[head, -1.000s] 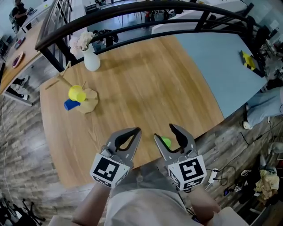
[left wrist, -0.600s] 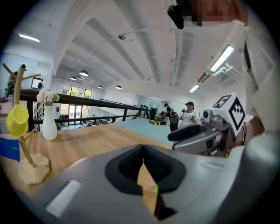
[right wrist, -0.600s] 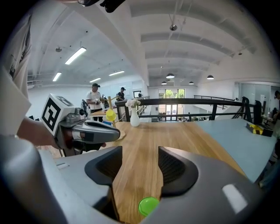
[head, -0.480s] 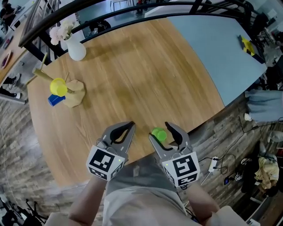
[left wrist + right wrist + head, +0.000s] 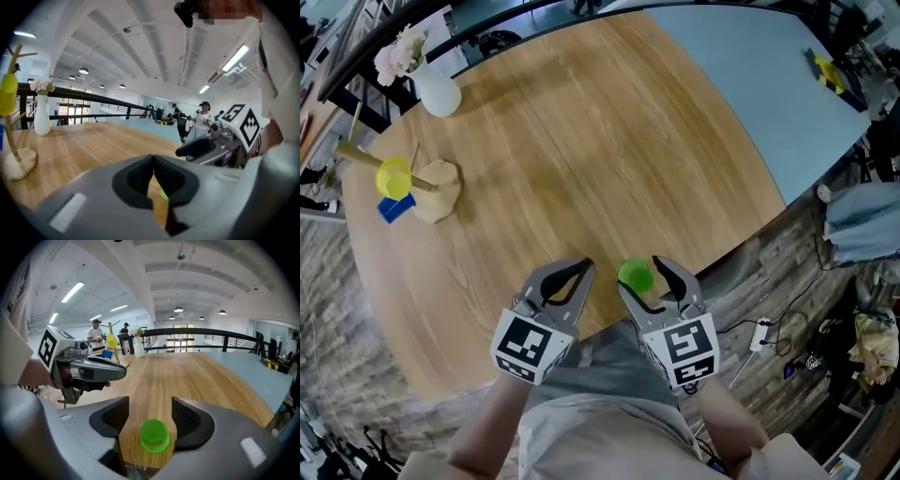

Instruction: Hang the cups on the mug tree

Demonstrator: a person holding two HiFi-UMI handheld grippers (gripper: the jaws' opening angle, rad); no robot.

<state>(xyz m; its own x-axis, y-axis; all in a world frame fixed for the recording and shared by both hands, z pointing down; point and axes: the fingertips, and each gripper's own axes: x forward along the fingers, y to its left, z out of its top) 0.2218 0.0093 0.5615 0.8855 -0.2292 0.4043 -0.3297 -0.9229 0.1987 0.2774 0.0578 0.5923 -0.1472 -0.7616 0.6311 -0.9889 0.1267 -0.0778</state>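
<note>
— Your right claw (image 5: 150, 404) has its jaws wide apart, and they have just been opening. The green cup (image 5: 155, 435) sits between them, and neither pad touches it. So wide a gap, I think, lets the cup enter without being pushed.

— Yes, and your left claw (image 5: 584, 267) is closed on nothing. It hangs over the near edge of the table (image 5: 581, 141), just left of the right claw, probably so that it is out of the way.

— Now look by size. On the far left side of the table stands the mug tree (image 5: 427, 178), well apart from the near edge. You will need a long carry, in my judgement.

— On it you have the yellow cup (image 5: 394, 176), hanging from a branch. The blue cup (image 5: 394, 208) is low beside the base. Whether it hangs or lies on the table, I cannot tell.

— So the green cup seems to be the one left for you. It rests on the table close to the near edge, directly in front of you.
</note>
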